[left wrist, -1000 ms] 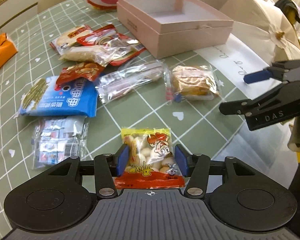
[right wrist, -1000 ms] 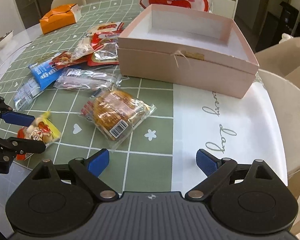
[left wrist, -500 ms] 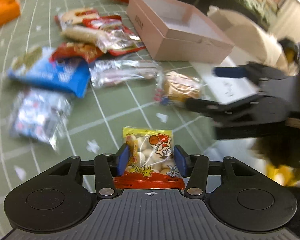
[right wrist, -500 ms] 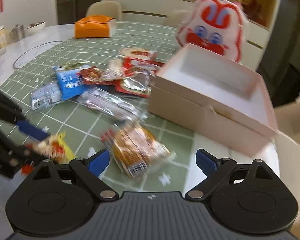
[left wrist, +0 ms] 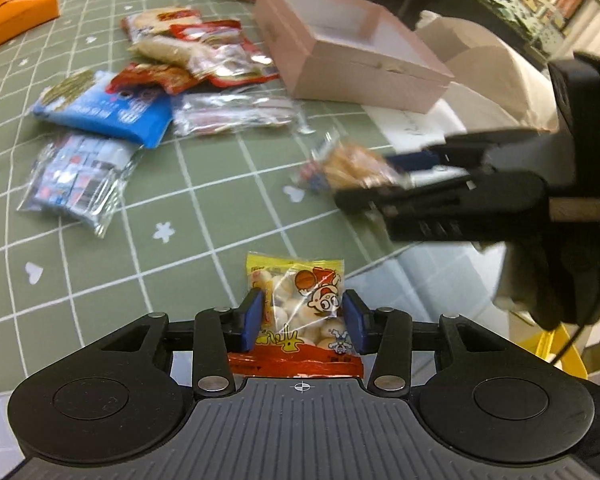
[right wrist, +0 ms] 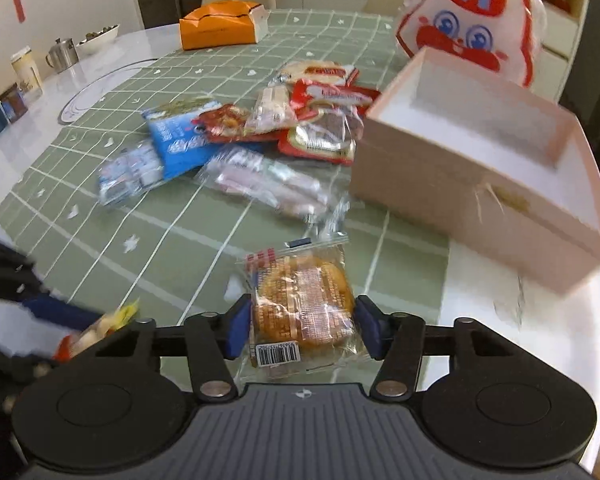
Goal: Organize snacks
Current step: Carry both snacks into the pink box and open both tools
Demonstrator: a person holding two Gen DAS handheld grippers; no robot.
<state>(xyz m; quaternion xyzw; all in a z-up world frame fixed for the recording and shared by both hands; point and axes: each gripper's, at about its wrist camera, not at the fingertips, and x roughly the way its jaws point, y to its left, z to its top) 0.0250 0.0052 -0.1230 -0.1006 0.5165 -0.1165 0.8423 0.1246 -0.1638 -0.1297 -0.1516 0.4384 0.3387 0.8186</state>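
My left gripper [left wrist: 303, 316] is shut on a yellow and red bag of small round biscuits [left wrist: 300, 308] and holds it above the table's near edge. My right gripper [right wrist: 302, 330] has its blue pads on both sides of a clear-wrapped round cake [right wrist: 304, 300] lying on the green cloth, close to its wrapper; contact is unclear. The right gripper also shows in the left wrist view [left wrist: 440, 184], at the cake [left wrist: 352, 168]. An open pink box [right wrist: 488, 172] stands to the right; it also shows in the left wrist view [left wrist: 348, 44].
Several snack packs lie on the green checked cloth: a blue pack [right wrist: 180, 140], a clear long pack [right wrist: 268, 180], red packs [right wrist: 324, 120]. An orange box [right wrist: 220, 24] stands at the far side. A cartoon-face bag [right wrist: 472, 24] stands behind the pink box. A beige chair [left wrist: 484, 60] is beside the table.
My right gripper has moved left and forward to the wrapped cake, and its jaws have narrowed around it. My left gripper keeps its hold on the biscuit bag and has swung slightly.
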